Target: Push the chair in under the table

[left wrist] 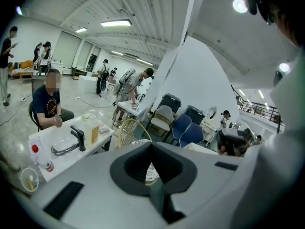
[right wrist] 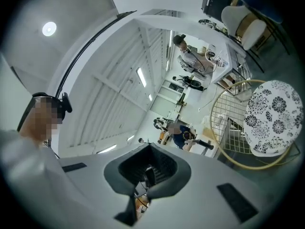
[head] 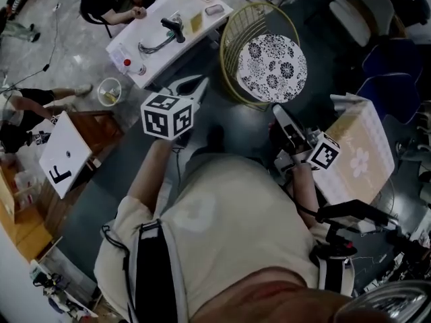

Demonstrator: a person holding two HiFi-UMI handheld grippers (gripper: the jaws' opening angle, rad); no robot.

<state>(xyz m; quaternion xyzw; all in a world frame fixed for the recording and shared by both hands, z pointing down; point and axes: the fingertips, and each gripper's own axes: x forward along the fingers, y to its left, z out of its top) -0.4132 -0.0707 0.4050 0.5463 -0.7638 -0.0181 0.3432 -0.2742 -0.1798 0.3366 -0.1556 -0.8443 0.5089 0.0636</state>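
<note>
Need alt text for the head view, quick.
From above: a person aims the left claw and right claw, both shut and empty, at a wire-backed chair with a floral seat. A white table stands upper left.

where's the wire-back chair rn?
Head view, upper centre: the wire-back chair stands just right of the white table with the faucet, with the blue chairs farther right.

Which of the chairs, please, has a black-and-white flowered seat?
The round gold wire chair beside the white table. The blue chairs and the pale chair at the upper right of the head view have plain seats.
</note>
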